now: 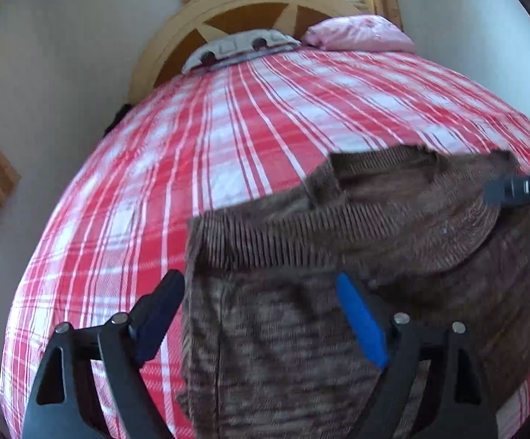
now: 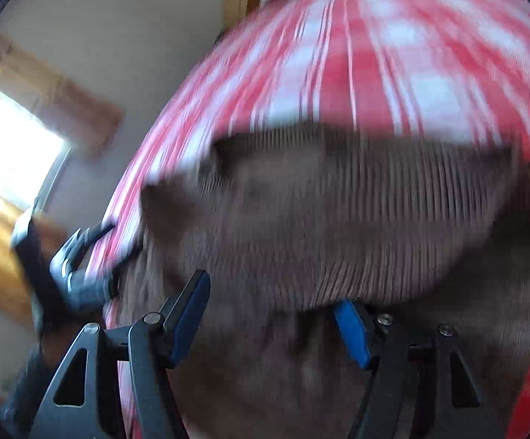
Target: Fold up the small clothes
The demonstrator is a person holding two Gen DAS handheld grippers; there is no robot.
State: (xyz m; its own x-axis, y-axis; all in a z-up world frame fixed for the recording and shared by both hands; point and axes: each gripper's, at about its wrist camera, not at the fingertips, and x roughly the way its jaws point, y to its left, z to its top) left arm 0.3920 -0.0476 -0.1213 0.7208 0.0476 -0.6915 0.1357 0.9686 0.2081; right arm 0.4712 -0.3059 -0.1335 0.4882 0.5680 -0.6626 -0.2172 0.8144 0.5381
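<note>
The brown knit sweater lies on the plaid bed, ribbed hem toward twelve o'clock. The left hand-held gripper gapes wide over its near-left edge, pinching nothing; the right hand-held gripper, half-spread, hangs over the middle, seemingly empty.

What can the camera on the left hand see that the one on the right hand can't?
Only the left wrist view shows the head of the bed: a pink pillow, the wooden headboard and a grey cushion.

Only the right wrist view shows a bright window at its left edge.

Both show the brown knitted garment lying on the red checked bedcover, and each catches the other hand's tool at its edge: the right tool in the left view, the left tool in the right view.
</note>
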